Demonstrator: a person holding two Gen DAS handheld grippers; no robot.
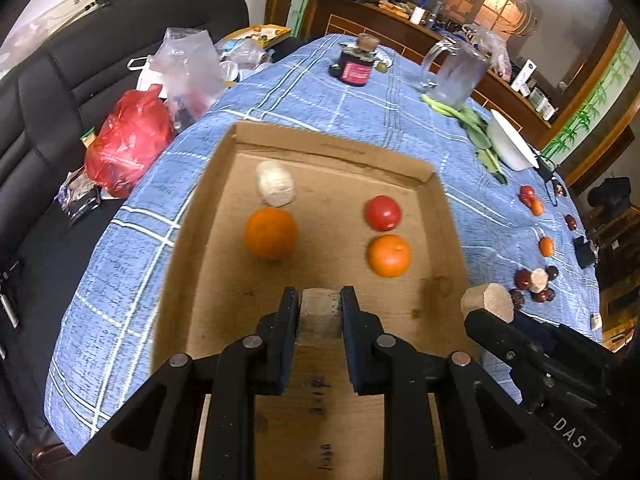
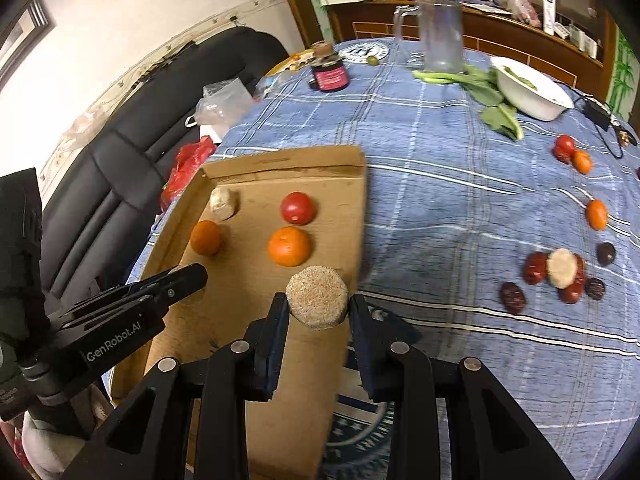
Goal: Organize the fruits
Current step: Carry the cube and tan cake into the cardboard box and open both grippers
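A shallow cardboard box (image 1: 448,216) (image 2: 356,208) lies on the blue checked tablecloth. In it are a pale round cake (image 1: 275,183) (image 2: 223,203), a red tomato (image 1: 383,212) (image 2: 297,208) and two oranges (image 1: 271,233) (image 1: 389,255) (image 2: 289,246). My left gripper (image 1: 319,306) is shut on a tan round cake (image 1: 319,311) low over the box's near part. My right gripper (image 2: 318,306) is shut on another tan round cake (image 2: 318,297) (image 1: 488,303) above the box's right wall. Loose tomatoes, oranges, dates and a cake (image 2: 562,268) lie on the cloth at right.
A glass mug (image 2: 438,36), a dark jar (image 2: 330,74), greens (image 2: 492,98) and a white bowl (image 2: 532,88) stand at the table's far side. A red bag (image 1: 128,140) and clear bags sit on the black sofa at left.
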